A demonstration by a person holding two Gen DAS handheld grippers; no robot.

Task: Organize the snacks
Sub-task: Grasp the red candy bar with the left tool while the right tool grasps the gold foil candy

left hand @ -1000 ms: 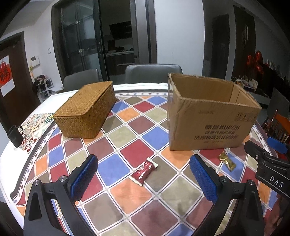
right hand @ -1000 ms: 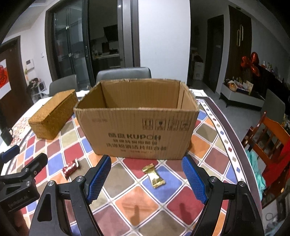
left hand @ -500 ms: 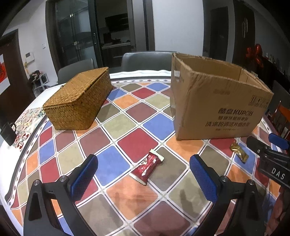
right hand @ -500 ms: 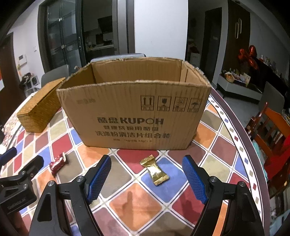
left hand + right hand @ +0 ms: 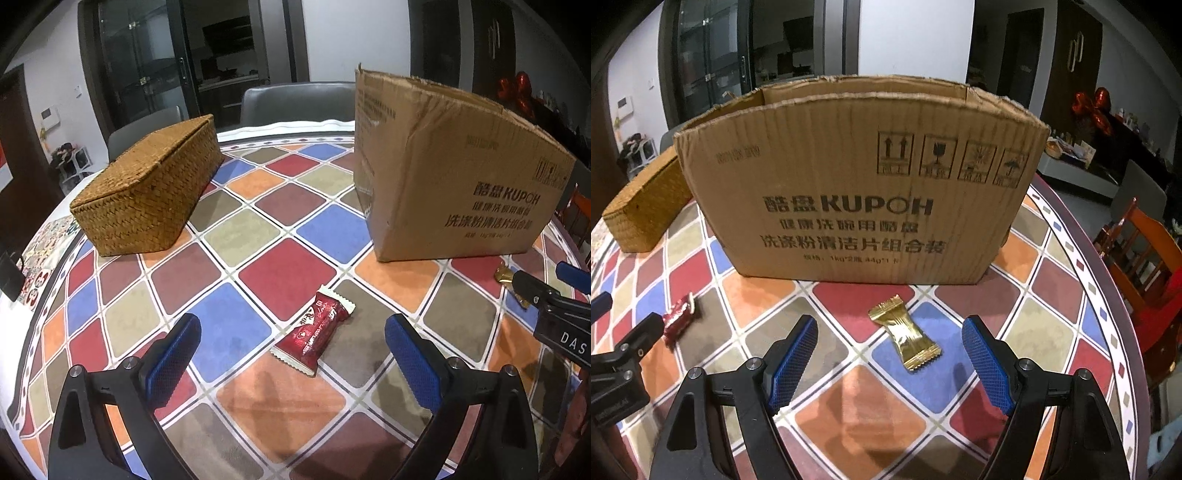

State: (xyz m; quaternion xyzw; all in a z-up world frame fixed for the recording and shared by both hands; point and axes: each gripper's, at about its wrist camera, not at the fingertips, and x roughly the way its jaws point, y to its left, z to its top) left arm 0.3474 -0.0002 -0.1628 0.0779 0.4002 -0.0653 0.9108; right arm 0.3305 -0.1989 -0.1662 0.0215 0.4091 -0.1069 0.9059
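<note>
A red snack packet (image 5: 313, 332) lies on the checkered tablecloth, between and just beyond the open fingers of my left gripper (image 5: 291, 354). It also shows in the right wrist view (image 5: 679, 319). A gold snack packet (image 5: 905, 332) lies in front of the open cardboard box (image 5: 860, 199), between the open fingers of my right gripper (image 5: 888, 354). Its end shows in the left wrist view (image 5: 504, 274), behind the right gripper's body. Both grippers hang low over the table and hold nothing. The box also stands at the right in the left wrist view (image 5: 443, 177).
A closed woven basket (image 5: 147, 192) stands at the back left of the round table (image 5: 258, 398); it also shows in the right wrist view (image 5: 642, 206). Grey chairs (image 5: 295, 99) stand behind the table. An orange wooden chair (image 5: 1137, 258) is off the right edge.
Both grippers have come down and forward toward the table. The red packet now sits between the left fingers and the gold packet between the right fingers. Both stay open.
</note>
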